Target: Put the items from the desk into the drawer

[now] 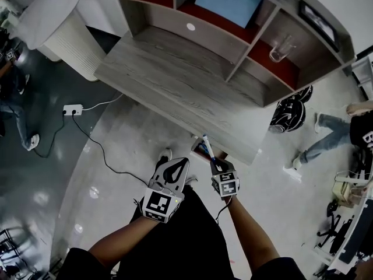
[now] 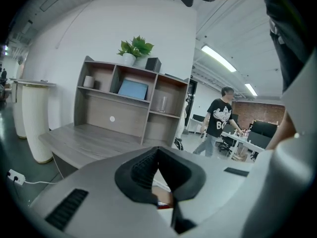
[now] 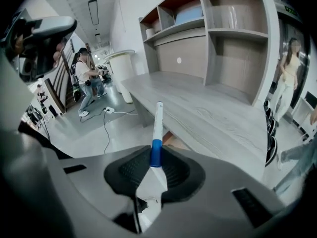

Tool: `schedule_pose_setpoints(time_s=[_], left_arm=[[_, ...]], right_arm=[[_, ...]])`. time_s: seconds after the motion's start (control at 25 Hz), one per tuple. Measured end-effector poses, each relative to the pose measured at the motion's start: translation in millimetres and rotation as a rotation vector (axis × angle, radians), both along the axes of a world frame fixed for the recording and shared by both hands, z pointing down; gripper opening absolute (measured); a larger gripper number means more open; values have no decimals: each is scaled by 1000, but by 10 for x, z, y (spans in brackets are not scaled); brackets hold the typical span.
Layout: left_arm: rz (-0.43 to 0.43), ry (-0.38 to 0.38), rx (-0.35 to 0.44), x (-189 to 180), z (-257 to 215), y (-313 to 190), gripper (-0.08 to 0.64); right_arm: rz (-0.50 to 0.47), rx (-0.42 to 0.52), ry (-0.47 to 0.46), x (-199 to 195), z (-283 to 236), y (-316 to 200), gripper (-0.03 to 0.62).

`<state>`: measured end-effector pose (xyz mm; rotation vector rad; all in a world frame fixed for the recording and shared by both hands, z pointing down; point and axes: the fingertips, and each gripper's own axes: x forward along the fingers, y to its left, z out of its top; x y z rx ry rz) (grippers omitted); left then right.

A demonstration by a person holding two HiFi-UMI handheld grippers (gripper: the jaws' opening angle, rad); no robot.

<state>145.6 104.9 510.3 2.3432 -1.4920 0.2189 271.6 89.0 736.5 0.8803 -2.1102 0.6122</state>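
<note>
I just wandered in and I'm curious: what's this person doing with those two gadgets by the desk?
A person stands at a grey wooden desk with a hand-held gripper in each hand. The right gripper has its jaws shut on a white pen with a blue band, held just off the desk's front edge. The left gripper hangs beside it, jaws together on nothing. The desk top looks bare, so the pen may be the last item to put away.

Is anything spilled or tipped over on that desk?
Nothing stands out. No spill shows on the desk, the glass stands upright on its shelf, and the right gripper holds a pen.
</note>
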Motion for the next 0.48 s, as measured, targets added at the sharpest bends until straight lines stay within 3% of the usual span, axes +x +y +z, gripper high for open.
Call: schedule_pose_setpoints(time_s=[0.48], left_arm=[[-4, -29, -15, 71, 114, -77, 3]], right_arm=[[-131, 2, 90, 109, 480, 53, 81]])
